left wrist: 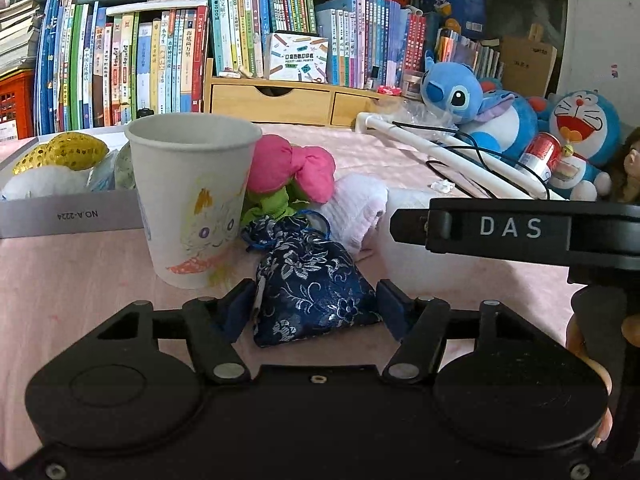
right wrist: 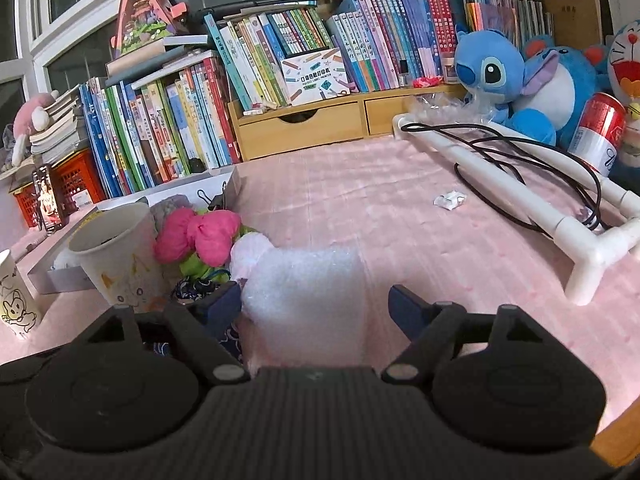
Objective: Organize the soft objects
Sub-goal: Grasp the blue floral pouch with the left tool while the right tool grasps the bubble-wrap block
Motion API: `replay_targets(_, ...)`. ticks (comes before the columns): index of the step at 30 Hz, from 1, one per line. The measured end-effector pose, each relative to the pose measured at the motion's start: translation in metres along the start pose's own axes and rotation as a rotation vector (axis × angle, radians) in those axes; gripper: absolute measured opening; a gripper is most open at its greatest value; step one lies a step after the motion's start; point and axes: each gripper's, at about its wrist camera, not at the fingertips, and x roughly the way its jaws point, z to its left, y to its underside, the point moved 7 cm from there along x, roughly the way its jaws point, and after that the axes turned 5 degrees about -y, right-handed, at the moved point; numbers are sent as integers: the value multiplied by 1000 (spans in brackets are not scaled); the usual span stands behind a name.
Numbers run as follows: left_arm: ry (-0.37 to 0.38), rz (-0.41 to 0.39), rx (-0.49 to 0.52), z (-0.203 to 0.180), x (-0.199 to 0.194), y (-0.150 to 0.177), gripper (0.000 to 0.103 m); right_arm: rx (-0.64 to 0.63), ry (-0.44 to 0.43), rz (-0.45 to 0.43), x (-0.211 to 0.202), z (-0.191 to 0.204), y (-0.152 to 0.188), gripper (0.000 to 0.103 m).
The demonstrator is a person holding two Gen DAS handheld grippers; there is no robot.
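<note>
Blue brocade pouch (left wrist: 312,280) on pink tabletop (left wrist: 80,280), dead centre between left gripper (left wrist: 316,304) jaws; jaws apart, pads just beside its flanks. Right gripper (right wrist: 316,308) jaws apart, straddling white foam wrap (right wrist: 308,280).

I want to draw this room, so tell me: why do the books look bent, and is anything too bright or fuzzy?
In the right wrist view the fisheye lens leans the books and bows the window frame; the white foam is washed out, its edges hard to see. In the left wrist view the books lean less, and the blue pouch looks sharp.
</note>
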Motion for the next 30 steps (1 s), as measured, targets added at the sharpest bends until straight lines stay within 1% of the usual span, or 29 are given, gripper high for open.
replay_targets(1, -3, -1, 1, 0, 0, 0, 59, 3, 0, 4, 1, 0, 0, 82)
replay_targets(3, -2, -3, 0, 1, 0, 0, 58, 7, -3, 11, 2, -1, 1, 78)
replay_targets(5, -4, -4, 2, 1, 0, 0, 54, 10, -4, 17, 3, -1, 2, 72)
replay_targets(8, -3, -16, 11, 1, -2, -1, 47, 10, -1, 22, 4, 0, 4, 67)
replay_targets(11, 0, -24, 16, 2, -5, -1, 42, 9, 0, 21, 3, 1, 5, 66)
replay_targets(14, 6, -26, 11, 4, -7, -1, 40, 11, 0, 19, 3, 1, 5, 65)
replay_targets(23, 26, -26, 14, 4, -16, -1, 38, 17, 12, 7, -4, 1, 2, 65)
replay_targets(30, 58, -58, 8, 3, -31, -9, 37, 33, 21, -1, -11, 0, -2, 65)
